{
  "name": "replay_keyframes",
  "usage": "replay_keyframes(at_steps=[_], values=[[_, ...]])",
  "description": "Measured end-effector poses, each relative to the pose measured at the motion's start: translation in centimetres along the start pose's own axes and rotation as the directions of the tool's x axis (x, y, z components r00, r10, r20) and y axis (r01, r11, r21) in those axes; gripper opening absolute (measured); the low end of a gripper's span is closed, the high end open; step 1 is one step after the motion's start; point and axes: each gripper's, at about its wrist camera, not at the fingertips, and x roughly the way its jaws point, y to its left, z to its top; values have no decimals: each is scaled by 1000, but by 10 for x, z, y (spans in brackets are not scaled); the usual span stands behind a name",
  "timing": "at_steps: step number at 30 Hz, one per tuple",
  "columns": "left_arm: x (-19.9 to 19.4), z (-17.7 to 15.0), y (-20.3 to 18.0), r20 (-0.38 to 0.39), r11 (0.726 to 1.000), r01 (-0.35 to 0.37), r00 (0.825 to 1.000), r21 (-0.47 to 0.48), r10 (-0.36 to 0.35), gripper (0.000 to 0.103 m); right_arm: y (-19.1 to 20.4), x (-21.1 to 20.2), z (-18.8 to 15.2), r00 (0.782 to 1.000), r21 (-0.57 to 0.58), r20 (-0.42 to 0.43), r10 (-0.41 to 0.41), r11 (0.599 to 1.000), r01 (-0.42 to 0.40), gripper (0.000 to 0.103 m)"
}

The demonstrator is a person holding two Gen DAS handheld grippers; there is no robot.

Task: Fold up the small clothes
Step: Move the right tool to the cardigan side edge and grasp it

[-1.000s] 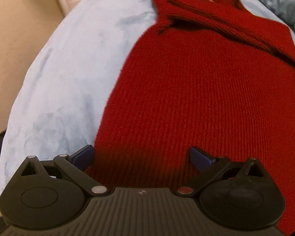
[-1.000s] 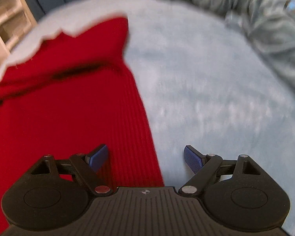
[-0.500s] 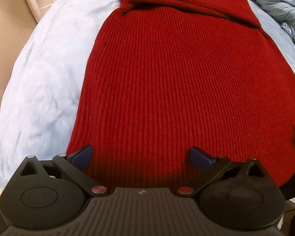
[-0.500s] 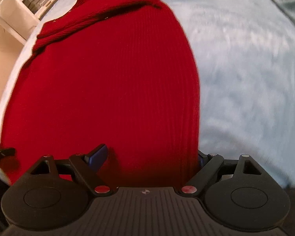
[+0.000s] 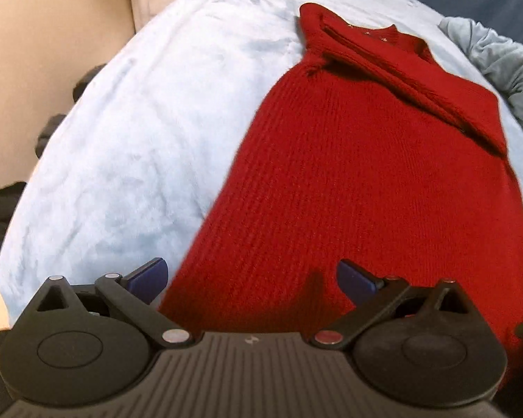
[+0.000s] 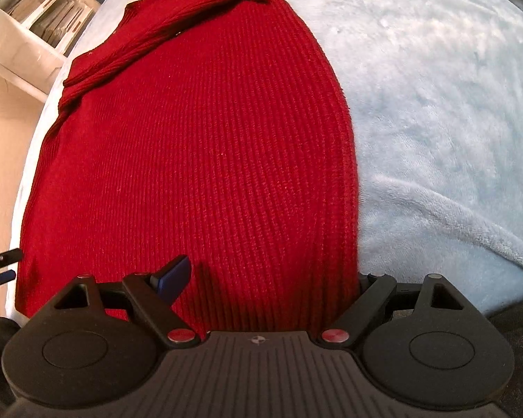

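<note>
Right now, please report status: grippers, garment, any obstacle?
Left gripper open, right gripper open, both at hem. Red sweater flat on blue blanket, sleeves folded in. Nothing on it.

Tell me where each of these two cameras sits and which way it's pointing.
Left wrist: on the left claw, at the near left corner of the red knit garment, facing up its length to the neckline; open blue fingers show.
Right wrist: on the right claw, at the near right corner, facing likewise; open, right finger under the garment's edge.
Shared: the garment, the pale blue blanket.

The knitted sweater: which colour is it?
Red, ribbed sweater; the right wrist view shows it best.
</note>
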Motion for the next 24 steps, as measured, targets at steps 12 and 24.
replay_keyframes(at_steps=[12,24], values=[[9,-16,-40,-154,964,67,988,259,-27,103,-7,-3,-2,1000,-4,-3,9,1000,-9,93],[11,-23,-52,-191,977,98,980,190,-61,100,-7,-10,-6,1000,-34,5,-11,999,11,30]])
